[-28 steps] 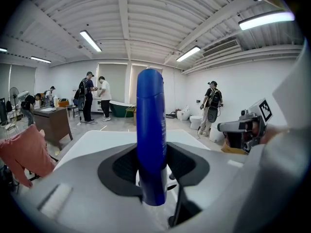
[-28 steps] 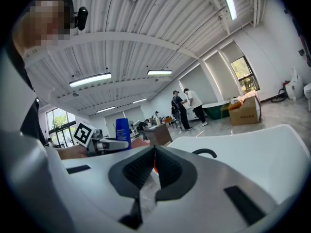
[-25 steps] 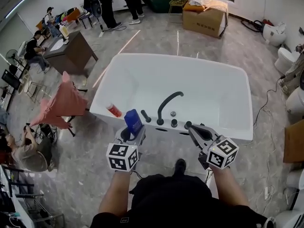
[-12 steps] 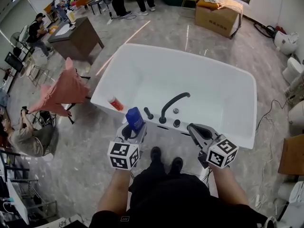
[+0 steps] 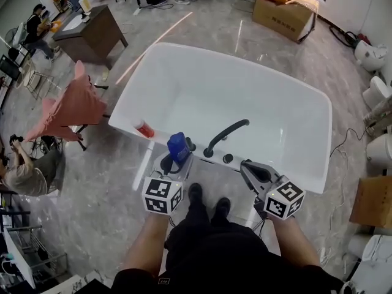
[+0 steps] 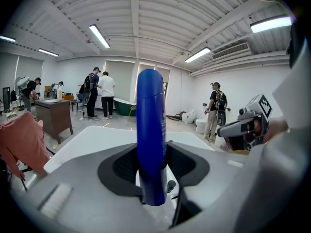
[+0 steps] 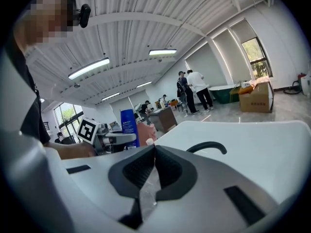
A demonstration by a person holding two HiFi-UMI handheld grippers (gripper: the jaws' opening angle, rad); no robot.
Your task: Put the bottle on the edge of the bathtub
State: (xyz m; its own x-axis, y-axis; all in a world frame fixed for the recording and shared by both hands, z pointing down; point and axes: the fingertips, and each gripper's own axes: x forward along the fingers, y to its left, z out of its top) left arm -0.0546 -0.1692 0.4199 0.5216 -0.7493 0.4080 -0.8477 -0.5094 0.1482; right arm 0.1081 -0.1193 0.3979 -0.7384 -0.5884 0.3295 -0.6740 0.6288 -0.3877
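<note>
Two grippers work at the near rim of the bathtub (image 5: 293,175). The left gripper (image 5: 170,164) is clenched on the blue bottle (image 5: 178,148), which stands upright between its jaws, over the ledge at about eight o'clock from the black faucet (image 5: 225,135). I cannot tell whether the bottle's base touches the ledge. The right gripper (image 5: 251,170), at four o'clock from the faucet, has its jaws pressed together on nothing. A small red item (image 5: 144,128) lies on the rim at ten o'clock from the bottle. The carry looks nearly finished; seating the bottle and letting go appear to remain.
</note>
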